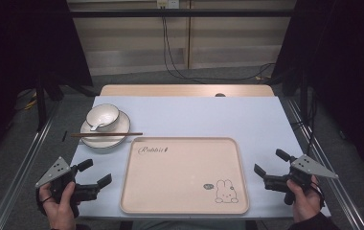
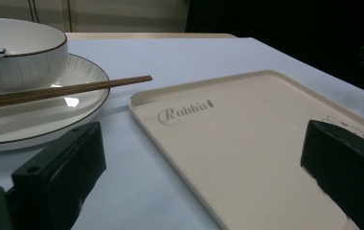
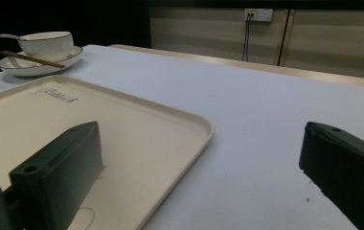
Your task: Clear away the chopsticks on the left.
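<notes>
Nothing moved yet. Bowl (image 1: 102, 117) with spoon sits on plate (image 1: 105, 130), upper left of frame; chopsticks (image 1: 106, 134) lie across plate. Tray (image 1: 184, 175) in middle, bare. Left gripper (image 1: 95, 173) lower left, right gripper (image 1: 270, 166) lower right: fingers apart, holding nothing. All work left.

Bench (image 1: 180, 115), pale blue cover. Centre: beige tray (image 1: 184, 175) (rabbit print, lower right corner). Upper left: bowl (image 1: 102, 117) on plate (image 1: 105, 130), chopsticks (image 1: 106, 134) across. Lower left: left tool (image 1: 96, 173), jaws apart. Lower right: right tool (image 1: 270, 162), likewise.
</notes>
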Motion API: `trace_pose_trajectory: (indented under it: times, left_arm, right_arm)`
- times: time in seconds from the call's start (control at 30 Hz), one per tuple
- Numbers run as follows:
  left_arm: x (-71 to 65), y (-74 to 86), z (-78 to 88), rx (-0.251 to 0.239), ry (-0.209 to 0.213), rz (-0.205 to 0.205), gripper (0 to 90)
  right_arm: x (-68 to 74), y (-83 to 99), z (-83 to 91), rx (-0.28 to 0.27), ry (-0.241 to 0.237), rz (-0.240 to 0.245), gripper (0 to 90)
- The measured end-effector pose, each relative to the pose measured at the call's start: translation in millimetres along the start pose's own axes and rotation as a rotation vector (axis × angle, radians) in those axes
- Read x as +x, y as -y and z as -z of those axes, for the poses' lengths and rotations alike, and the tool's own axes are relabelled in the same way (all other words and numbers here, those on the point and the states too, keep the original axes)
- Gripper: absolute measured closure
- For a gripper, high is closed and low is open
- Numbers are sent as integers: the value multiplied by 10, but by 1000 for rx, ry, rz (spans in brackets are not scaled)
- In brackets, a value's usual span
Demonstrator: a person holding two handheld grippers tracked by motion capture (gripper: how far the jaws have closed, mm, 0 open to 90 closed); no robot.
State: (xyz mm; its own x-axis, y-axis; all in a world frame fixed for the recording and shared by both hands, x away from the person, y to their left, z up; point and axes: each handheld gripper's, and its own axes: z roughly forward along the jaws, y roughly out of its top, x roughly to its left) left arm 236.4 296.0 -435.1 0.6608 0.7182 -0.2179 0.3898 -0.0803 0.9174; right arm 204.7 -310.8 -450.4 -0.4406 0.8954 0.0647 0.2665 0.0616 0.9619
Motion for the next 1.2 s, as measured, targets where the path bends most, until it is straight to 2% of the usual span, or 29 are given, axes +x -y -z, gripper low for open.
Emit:
trace_pose_trajectory:
  times: [0.13, 0.37, 0.4, 0.43, 0.47, 0.5, 0.53, 0.57, 0.6, 0.63, 0.67, 0.7, 0.77, 0.8, 0.83, 0.87, 0.9, 0.93, 1.03, 1.13, 1.2]
  left_arm:
    - [-14, 1, -21, 12, 24, -12, 20]
    - [-16, -12, -57, 39, 34, -18, 33]
    - [9, -23, -58, 67, 49, 4, 41]
    - [22, -28, -59, 89, 55, 7, 48]
    - [22, -28, -59, 89, 55, 7, 48]
    - [58, -32, -40, 124, 63, 33, 49]
    - [69, -33, -28, 130, 66, 36, 50]
    - [84, -37, -11, 143, 58, 15, 50]
    - [97, -41, 7, 149, 25, -10, 50]
    - [106, -44, 22, 145, -34, -41, 47]
    - [122, -48, 33, 147, -60, -58, 35]
    - [158, -55, 49, 151, -51, -64, 33]
    - [189, -58, 64, 151, -60, -65, 26]
    - [268, -69, 90, 158, -57, -73, 27]
    - [268, -69, 90, 158, -57, -73, 27]
    - [375, -90, 111, 150, -32, -85, 31]
    - [375, -90, 111, 150, -32, -85, 39]
    - [465, -119, 107, 145, -25, -77, 40]
    - [613, -180, 69, 143, -6, -67, 54]
    - [752, -251, 9, 175, 47, -66, 67]
    - [789, -271, -7, 178, 56, -68, 68]
  right_arm:
    - [3, -1, 6, 1, 1, -2, 9]
    - [-6, 14, -9, 11, -3, -4, 13]
    - [-1, 13, -8, 7, 0, -8, 13]
    - [-3, 14, -7, 10, -6, -6, 13]
    - [-3, 15, -12, 10, 0, -4, 13]
    - [-3, 18, -16, 11, 3, -3, 13]
    - [0, 20, -19, 13, 0, -5, 13]
    - [2, 21, -21, 17, -3, -4, 13]
    - [3, 22, -21, 23, -11, -3, 13]
    - [9, 22, -24, 22, -11, -4, 13]
    - [10, 21, -23, 22, -14, -2, 13]
    - [9, 21, -25, 20, -14, 1, 13]
    - [10, 21, -23, 22, -11, -1, 13]
    - [9, 21, -24, 20, -12, 2, 13]
    - [12, 21, -24, 20, -14, 0, 13]
    - [12, 21, -26, 20, -13, 2, 13]
    - [12, 21, -26, 20, -13, 2, 13]
    - [11, 24, -31, 18, -13, 4, 13]
    - [11, 22, -26, 21, -11, 3, 13]
    - [12, 22, -30, 20, -8, 4, 13]
    - [12, 23, -33, 19, -9, 5, 13]
